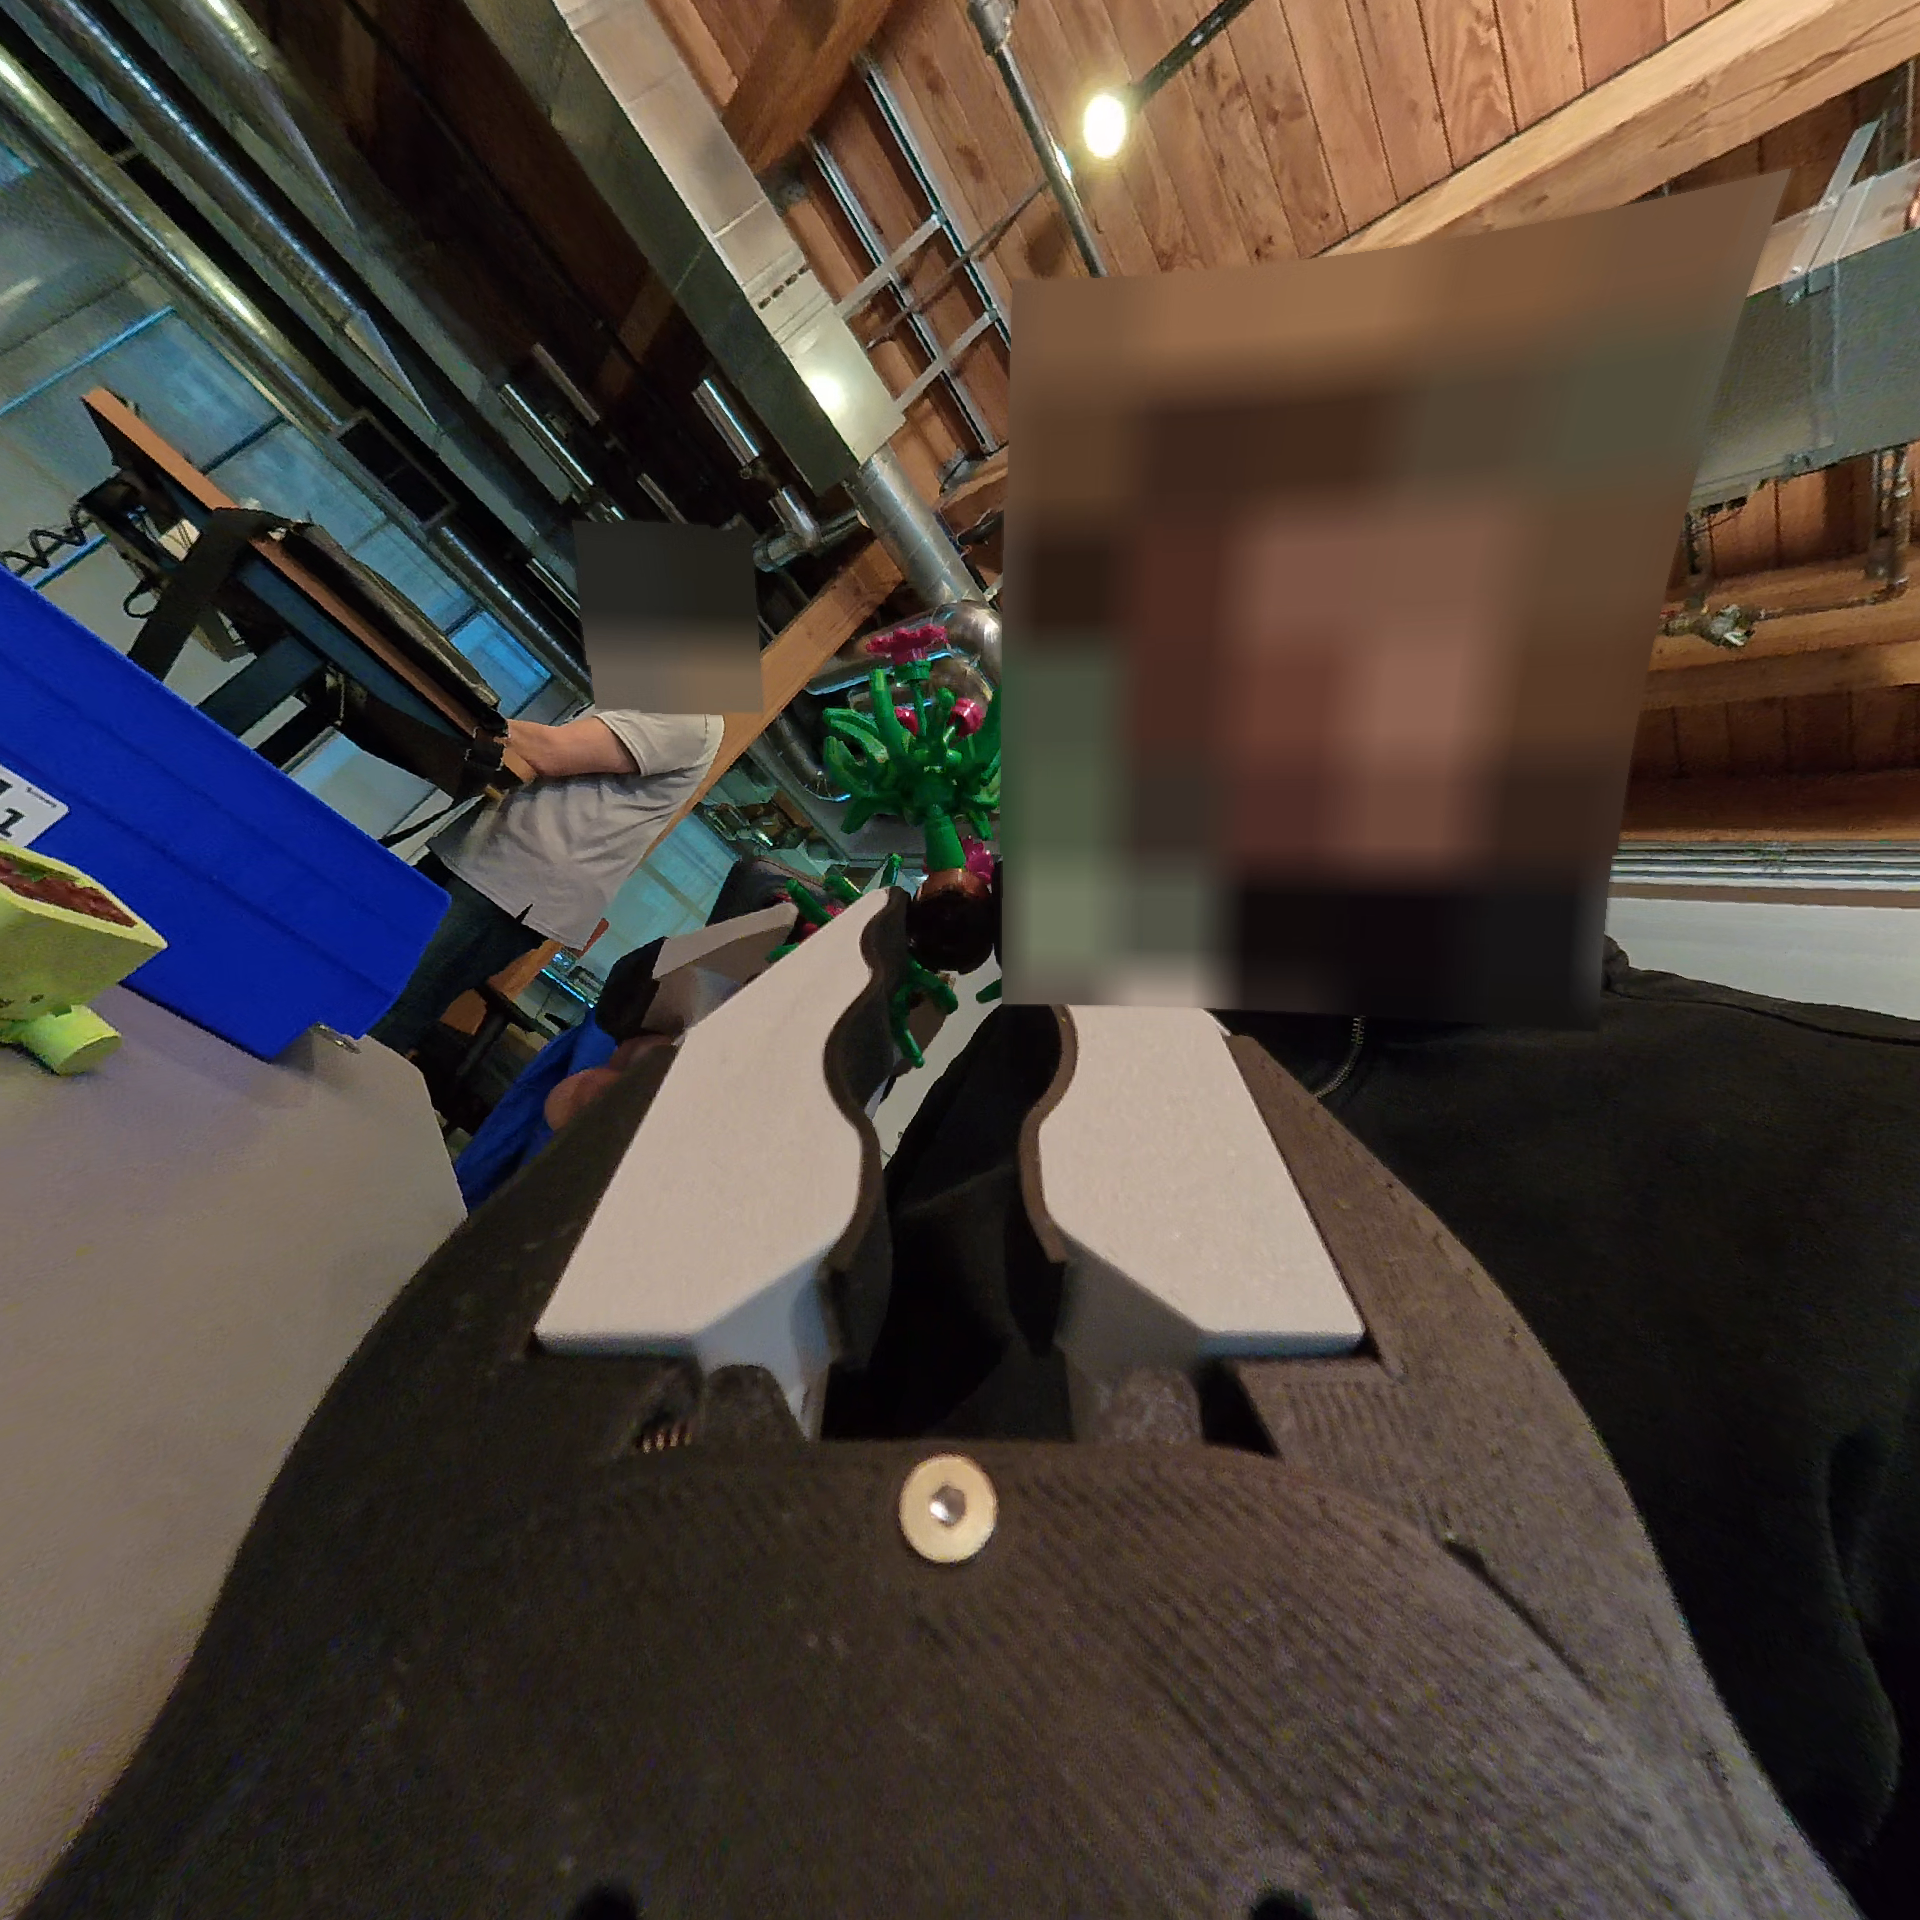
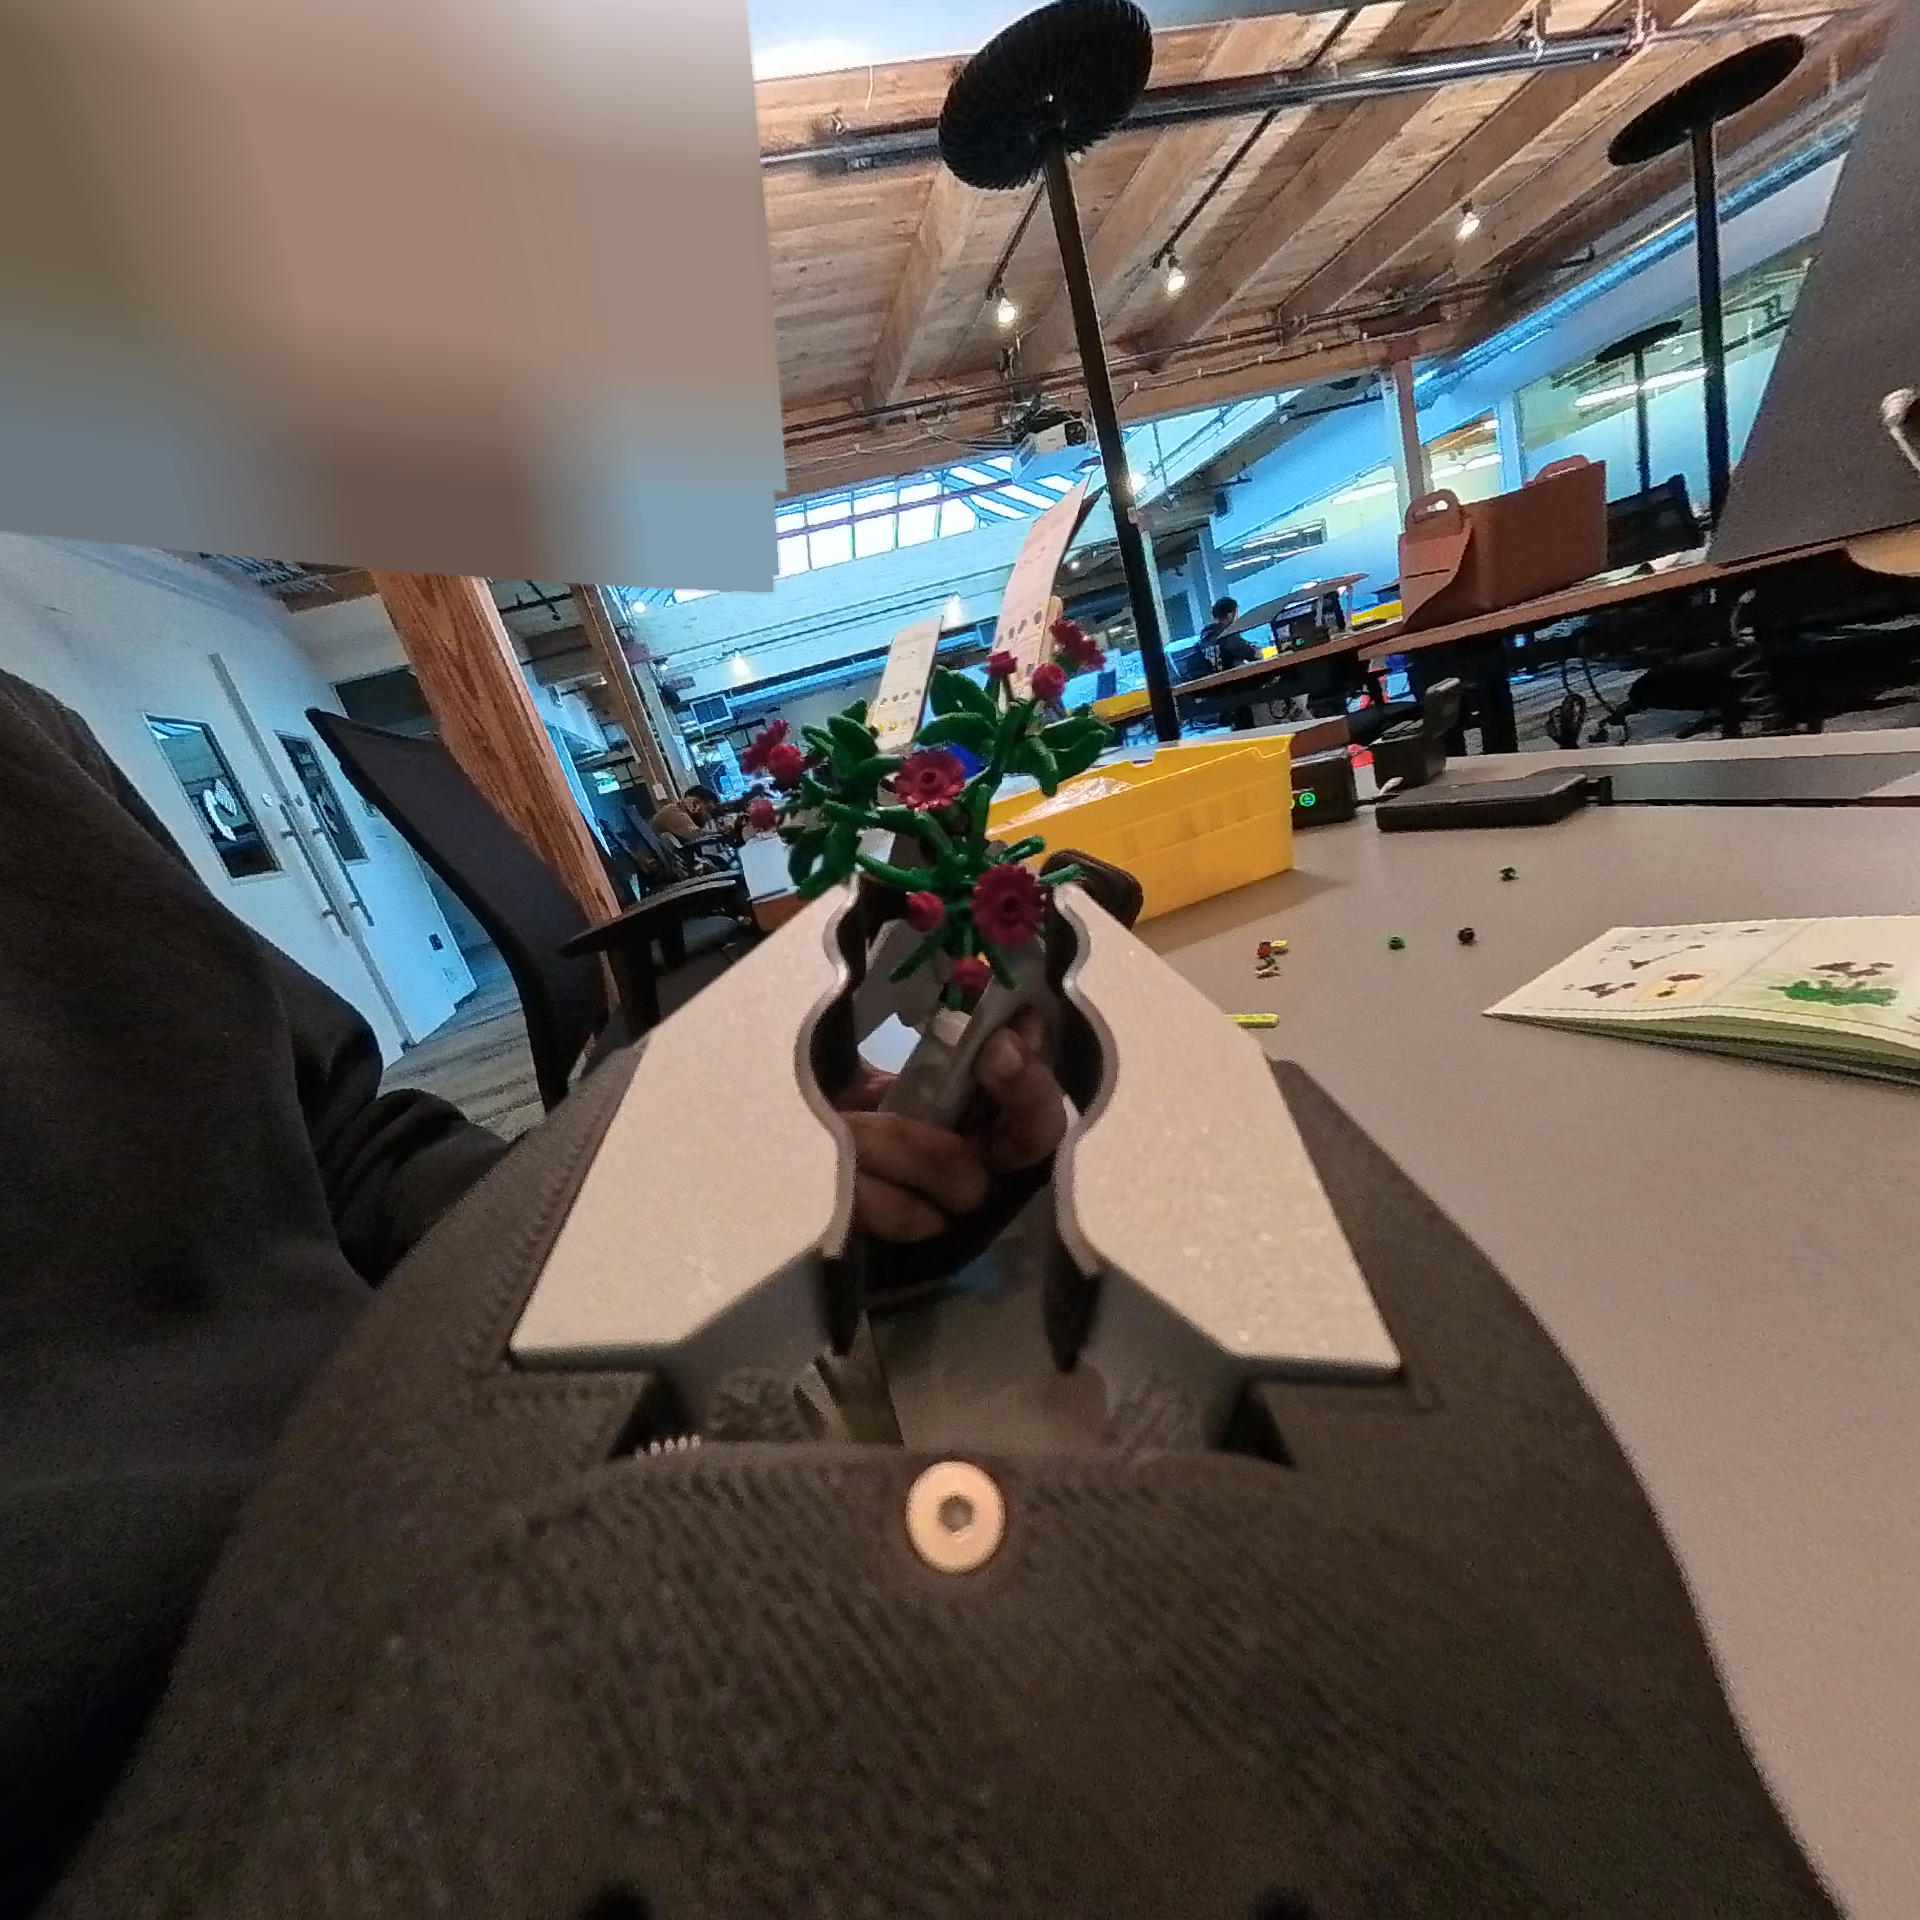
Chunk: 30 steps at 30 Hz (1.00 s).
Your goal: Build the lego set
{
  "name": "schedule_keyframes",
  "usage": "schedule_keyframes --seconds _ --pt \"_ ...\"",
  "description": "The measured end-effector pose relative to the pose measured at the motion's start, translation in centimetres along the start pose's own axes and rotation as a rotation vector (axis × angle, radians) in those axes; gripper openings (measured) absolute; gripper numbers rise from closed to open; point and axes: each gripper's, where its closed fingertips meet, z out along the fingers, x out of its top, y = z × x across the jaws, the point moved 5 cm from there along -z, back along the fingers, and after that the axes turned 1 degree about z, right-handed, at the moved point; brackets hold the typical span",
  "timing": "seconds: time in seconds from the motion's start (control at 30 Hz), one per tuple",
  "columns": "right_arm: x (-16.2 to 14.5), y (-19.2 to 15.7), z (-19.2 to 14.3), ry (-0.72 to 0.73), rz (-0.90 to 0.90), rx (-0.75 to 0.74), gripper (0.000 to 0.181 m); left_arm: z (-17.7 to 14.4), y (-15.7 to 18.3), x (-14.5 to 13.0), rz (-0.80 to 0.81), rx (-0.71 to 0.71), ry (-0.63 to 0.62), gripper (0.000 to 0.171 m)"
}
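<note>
A lego plant [image 2: 935, 831] with green stems and magenta flowers is held up in the air. My left gripper [image 1: 951, 956] is shut on its brown round base [image 1: 948, 928]; its right fingertip is hidden behind a blurred patch. The plant's top [image 1: 920, 748] rises above the fingers. In the right wrist view the left gripper [image 2: 940, 1044] shows in a hand, under the plant. My right gripper [image 2: 956, 904] is open, its tips on either side of the plant's lower stems. It also shows in the left wrist view [image 1: 727, 951], beside the plant.
A grey table [image 2: 1558, 1247] bears an open instruction booklet [image 2: 1745, 997], several small loose pieces [image 2: 1273, 951] and a yellow tray [image 2: 1153, 821]. A blue bin [image 1: 208, 831] and a light green lego piece [image 1: 52, 945] sit at the left. A person [image 1: 592, 821] stands behind. Both grippers' tips are close together, under 4 cm apart. Between my right fingertips and the light green lego piece [image 1: 52, 945] there is roughly 20 cm.
</note>
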Motion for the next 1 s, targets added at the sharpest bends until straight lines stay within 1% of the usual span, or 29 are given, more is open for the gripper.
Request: schedule_keyframes --seconds 0.2,0.4,0.53,0.9,1.0 --pt "-0.02 0.20 -0.05 0.007 0.027 0.006 0.036 -0.01 -0.02 0.01 0.000 0.002 0.002 0.013" --pt "-0.01 0.22 -0.07 0.008 0.021 0.003 0.036 -0.03 -0.05 0.02 0.000 0.006 0.003 0.013" --pt "0.14 0.04 -0.10 0.016 0.009 0.008 0.039 0.05 -0.11 -0.08 0.001 0.012 -0.006 0.012" --pt "-0.33 0.38 -0.07 -0.016 0.040 0.019 0.025 0.19 -0.10 -0.25 0.001 0.011 -0.021 0.012" --pt "-0.44 0.27 0.00 -0.024 0.036 0.025 0.025 0.20 -0.10 -0.24 -0.005 0.006 -0.021 0.012"
